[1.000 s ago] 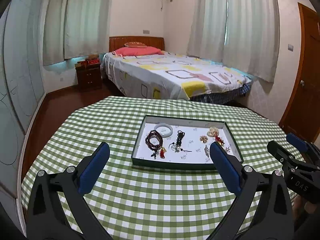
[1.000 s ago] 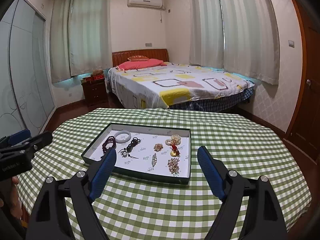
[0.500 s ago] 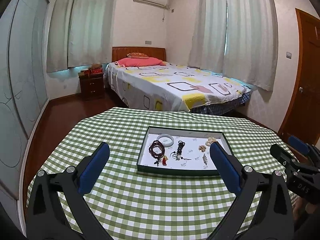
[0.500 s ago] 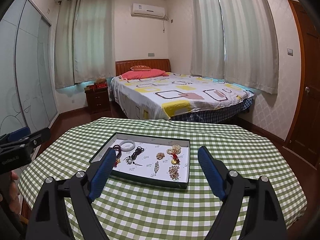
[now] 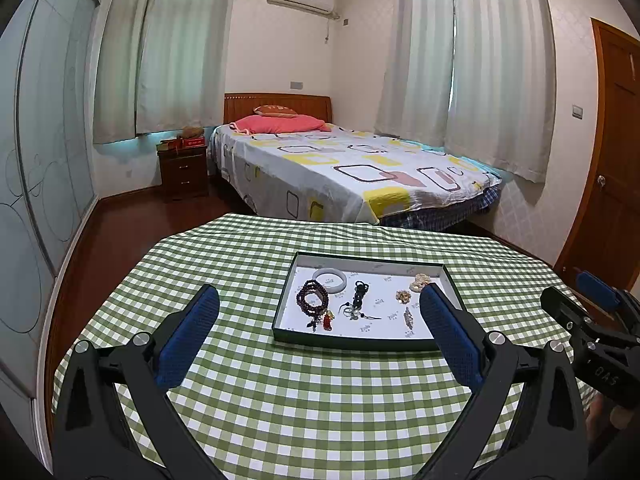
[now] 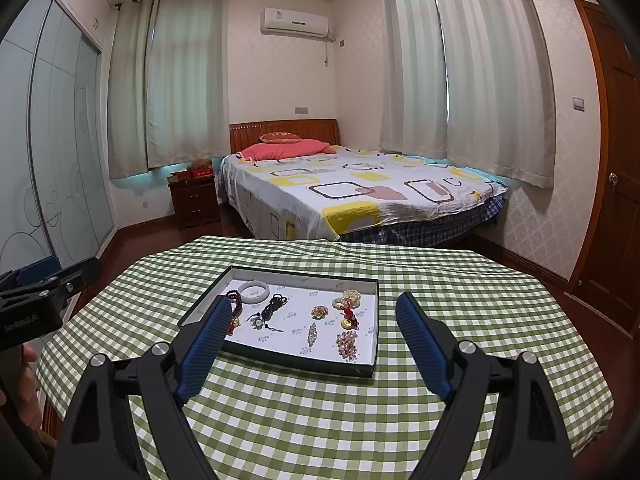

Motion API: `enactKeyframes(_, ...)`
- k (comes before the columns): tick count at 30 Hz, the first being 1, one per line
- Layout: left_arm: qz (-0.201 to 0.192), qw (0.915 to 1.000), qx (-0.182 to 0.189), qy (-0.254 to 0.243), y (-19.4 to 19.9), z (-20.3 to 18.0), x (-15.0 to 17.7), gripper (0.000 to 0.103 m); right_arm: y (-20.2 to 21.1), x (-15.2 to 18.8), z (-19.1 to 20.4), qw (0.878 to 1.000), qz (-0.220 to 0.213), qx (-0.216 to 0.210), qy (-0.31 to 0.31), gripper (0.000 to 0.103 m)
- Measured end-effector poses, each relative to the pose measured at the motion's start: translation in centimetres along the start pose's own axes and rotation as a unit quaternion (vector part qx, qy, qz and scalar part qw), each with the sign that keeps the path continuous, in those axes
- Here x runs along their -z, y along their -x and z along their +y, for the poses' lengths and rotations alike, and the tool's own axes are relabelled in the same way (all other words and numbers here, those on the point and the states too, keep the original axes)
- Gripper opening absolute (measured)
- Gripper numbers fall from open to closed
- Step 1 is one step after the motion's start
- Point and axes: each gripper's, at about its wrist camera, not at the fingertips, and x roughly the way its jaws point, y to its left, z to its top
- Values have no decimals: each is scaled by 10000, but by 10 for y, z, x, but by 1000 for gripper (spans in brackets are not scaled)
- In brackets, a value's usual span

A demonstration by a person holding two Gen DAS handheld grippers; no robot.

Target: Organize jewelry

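1. Jewelry tray [image 5: 362,343] is sitting on the desk [image 5: 280,408], long axis left to right.
2. Left gripper [image 5: 320,340] is gaping, empty; tray at 12 o'clock.
3. Right gripper [image 6: 314,344] is gaping, empty, hovering nearer the tray.

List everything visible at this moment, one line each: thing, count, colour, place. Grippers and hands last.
tray: 1, dark rim, white floor, on table
table: 1, green-white check cloth, foreground
bangle: 1, white, tray's far left corner
bead bracelet: 1, dark red, tray left
black cord piece: 1, beside bangle
gold-toned ornaments: several, tray right
bed: 1, patterned sheet, behind table
nightstand: 1, dark wood, left of bed
left gripper: blue pads, open, empty
right gripper: blue pads, open, empty
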Motion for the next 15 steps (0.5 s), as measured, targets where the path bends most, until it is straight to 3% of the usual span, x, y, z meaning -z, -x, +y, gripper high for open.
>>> enactKeyframes(15,-2,10000,-27,17,-2,5,1,98,1,0,0,10000,-15,12,11,82)
